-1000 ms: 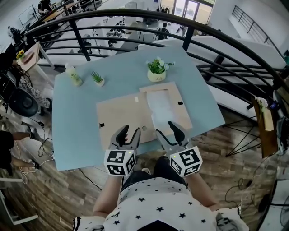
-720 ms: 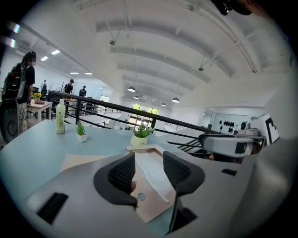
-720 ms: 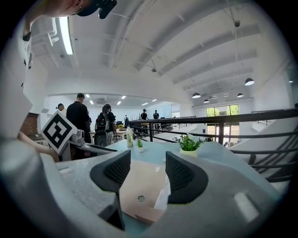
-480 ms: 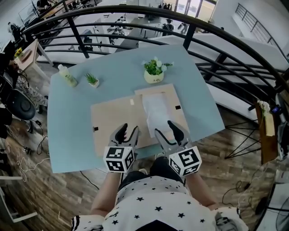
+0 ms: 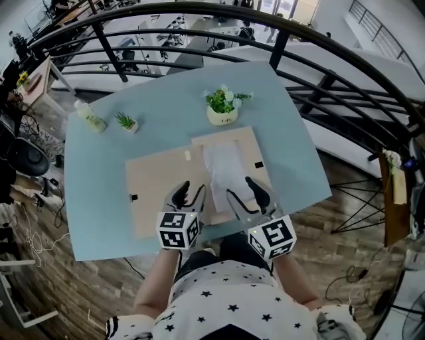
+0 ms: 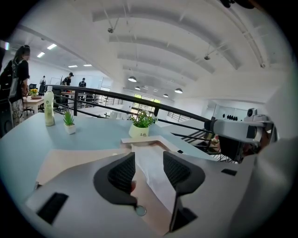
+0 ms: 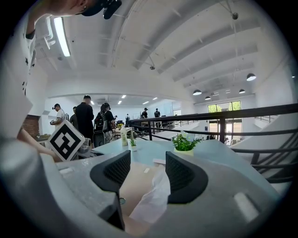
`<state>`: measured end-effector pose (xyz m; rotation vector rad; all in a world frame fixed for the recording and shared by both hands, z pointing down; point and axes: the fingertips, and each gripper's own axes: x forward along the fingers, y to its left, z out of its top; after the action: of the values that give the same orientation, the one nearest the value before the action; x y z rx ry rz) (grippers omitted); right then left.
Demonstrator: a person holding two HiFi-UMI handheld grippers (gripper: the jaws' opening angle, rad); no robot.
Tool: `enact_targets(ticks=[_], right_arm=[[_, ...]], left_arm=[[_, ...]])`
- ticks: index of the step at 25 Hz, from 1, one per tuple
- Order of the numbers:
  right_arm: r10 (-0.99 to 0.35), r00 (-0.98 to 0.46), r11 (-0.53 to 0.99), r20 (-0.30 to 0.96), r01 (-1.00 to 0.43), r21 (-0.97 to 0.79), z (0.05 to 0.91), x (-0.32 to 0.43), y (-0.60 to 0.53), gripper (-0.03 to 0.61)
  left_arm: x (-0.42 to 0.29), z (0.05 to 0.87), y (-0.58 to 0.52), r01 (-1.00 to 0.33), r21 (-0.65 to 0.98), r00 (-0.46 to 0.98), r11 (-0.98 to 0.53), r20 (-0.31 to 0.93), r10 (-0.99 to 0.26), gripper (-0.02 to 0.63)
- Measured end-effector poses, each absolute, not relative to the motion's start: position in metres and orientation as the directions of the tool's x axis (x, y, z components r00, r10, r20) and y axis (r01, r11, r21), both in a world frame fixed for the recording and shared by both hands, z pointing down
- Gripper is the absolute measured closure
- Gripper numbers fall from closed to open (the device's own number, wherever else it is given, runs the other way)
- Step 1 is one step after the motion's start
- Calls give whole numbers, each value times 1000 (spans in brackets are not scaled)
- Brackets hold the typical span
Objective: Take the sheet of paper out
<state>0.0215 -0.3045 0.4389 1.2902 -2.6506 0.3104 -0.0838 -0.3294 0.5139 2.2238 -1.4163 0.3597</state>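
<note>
Two open grippers are hovering near a crumpled sheet of paper (image 5: 224, 170).
We are holding the left gripper (image 5: 189, 193) and the right gripper (image 5: 244, 190) side by side over the table's near edge, each with its jaws standing apart and gripping nothing. The sheet is lying just beyond them on a pale wooden frame (image 5: 251, 143), running from near to far. It is looking white, thin and wrinkled, and it is showing through the gap between each gripper's jaws. A flat wooden board (image 5: 156, 186) is lying right beside the frame on its left. Both are resting on a light blue table (image 5: 166, 106), where a potted plant (image 5: 221, 106) is standing just beyond the frame. A smaller plant (image 5: 126, 121) and a bottle (image 5: 88, 115) are standing at the far left. A dark curved railing (image 5: 199, 12) is arcing behind the table, and people (image 7: 86, 116) are standing in the bright hall beyond.
</note>
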Motion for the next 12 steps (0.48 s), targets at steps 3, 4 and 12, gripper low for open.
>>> enact_targets(ticks=[3, 4, 12], right_arm=[[-750, -609, 602, 257, -790, -114, 444, 26, -310, 357], [-750, -608, 601, 259, -791, -117, 446, 28, -310, 357], [-737, -614, 604, 283, -786, -133, 457, 35, -316, 357]], left_arm=[[-78, 527, -337, -904, 244, 428, -352, 491, -759, 430], [-75, 531, -339, -904, 241, 427, -353, 501, -753, 430], [-61, 562, -354, -908, 223, 417, -355, 571, -707, 430]])
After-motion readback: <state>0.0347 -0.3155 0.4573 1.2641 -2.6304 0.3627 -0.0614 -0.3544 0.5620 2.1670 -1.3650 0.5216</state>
